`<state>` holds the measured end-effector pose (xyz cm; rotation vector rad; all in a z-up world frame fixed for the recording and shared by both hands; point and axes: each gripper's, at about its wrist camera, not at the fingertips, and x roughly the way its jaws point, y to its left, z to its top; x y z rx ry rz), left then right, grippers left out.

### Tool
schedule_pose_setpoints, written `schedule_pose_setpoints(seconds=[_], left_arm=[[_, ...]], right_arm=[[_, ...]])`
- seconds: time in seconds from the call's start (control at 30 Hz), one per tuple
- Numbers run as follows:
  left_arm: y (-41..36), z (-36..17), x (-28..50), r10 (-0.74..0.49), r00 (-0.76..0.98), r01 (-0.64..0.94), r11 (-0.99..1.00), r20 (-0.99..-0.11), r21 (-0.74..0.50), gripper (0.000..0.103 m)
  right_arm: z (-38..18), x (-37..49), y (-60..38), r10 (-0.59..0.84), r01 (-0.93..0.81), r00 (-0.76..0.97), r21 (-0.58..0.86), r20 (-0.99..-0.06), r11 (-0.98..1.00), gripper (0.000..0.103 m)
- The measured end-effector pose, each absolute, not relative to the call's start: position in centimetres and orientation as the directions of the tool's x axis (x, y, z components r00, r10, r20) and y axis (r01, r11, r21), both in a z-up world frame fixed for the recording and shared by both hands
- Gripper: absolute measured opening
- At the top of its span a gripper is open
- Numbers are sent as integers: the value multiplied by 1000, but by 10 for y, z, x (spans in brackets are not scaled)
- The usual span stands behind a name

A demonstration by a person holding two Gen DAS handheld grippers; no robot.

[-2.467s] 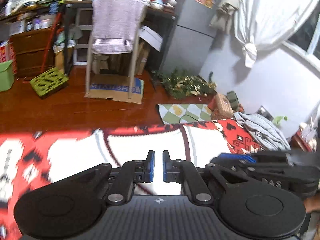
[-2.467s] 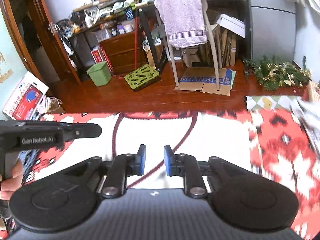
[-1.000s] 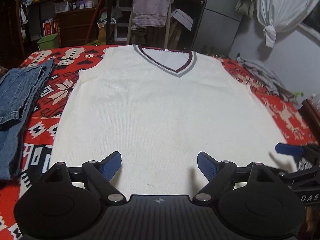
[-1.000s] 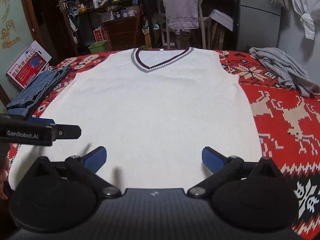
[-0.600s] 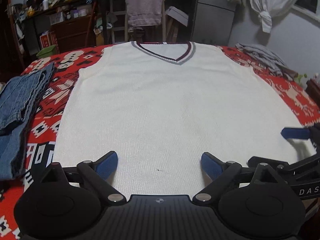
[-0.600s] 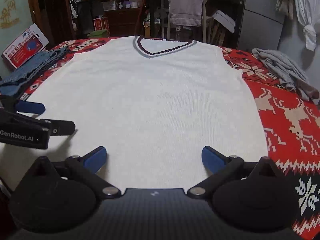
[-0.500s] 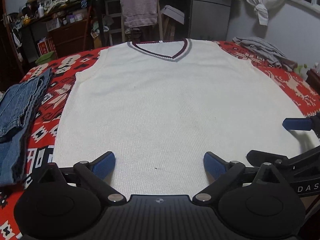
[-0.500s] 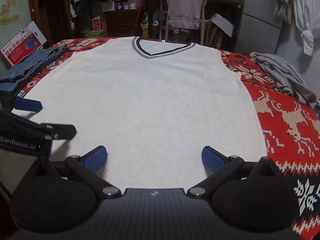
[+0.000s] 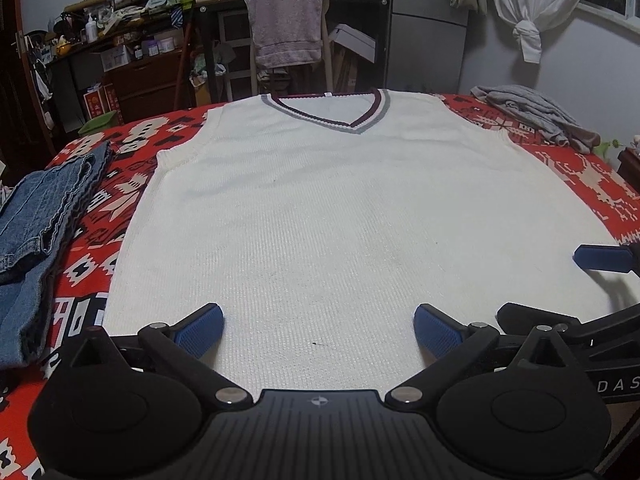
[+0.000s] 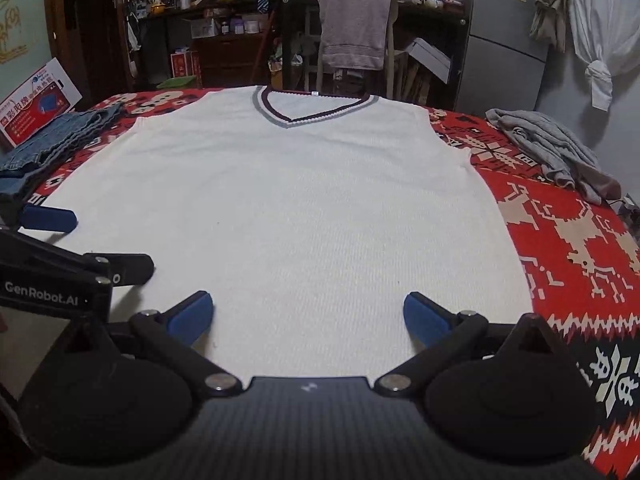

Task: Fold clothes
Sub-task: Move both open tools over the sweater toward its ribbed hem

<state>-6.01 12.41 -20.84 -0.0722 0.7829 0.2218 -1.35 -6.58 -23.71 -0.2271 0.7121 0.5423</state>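
Knit vest (image 9: 352, 216), cream-white and sleeveless, lies flat and face up on the red patterned blanket (image 9: 592, 184), covering most of its middle. Its long axis runs from hem to collar, straight away from both cameras: the hem is the near edge, just ahead of the grippers, and the V-neck (image 9: 344, 114), trimmed in maroon and grey, points its tip back toward the hem while the shoulders lie at the blanket's far edge. The armholes open to either side of the vest, near its far corners.

Left gripper (image 9: 318, 330) hangs over the vest's hem, toward its left half, with jaws spread wide and nothing between the blue pads (image 9: 200, 330). Right gripper (image 10: 306, 318) sits over the hem beside it, toward the vest's right half, likewise spread wide and empty; its blue fingertips (image 10: 424, 318) show white knit between them. Each gripper's side appears at the edge of the other's view.

Folded blue jeans (image 9: 36, 224) lie on the blanket left of the vest, apart from it. A crumpled grey garment (image 10: 556, 148) rests on the blanket right of the vest's far corner. Beyond the collar stands a chair draped with a mauve towel (image 9: 288, 24).
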Motion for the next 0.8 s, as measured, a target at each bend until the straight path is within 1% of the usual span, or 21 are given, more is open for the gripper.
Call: schedule_pose_setpoints(seconds=[0.13,0.3,0.5,0.63,0.8], left_arm=[[126,-208,-60,158,688,-209,978,-708,15,103],[127,-207,-60,143,681,-195,981,-718,11,103],[126,-209,-64,147,693,-193,981,-706,14,103],[124,-209,-66,147,703,-186,982,-696,20,103],[127,-205,-61,124,674,-160,987,-729,19,103]], right_arm=[[-238,-16,-69,409,-551,636,-14,-654,834,103],[-238,-18,-68,409,-562,630,-24,-660,827,103],[-238,-18,-66,385,-536,636,-25,-669,844,103],[-239,-21,-67,387,-537,645,-31,-659,843,103],[-233,-13,-66,388,-568,583,-17,-714,823,103]])
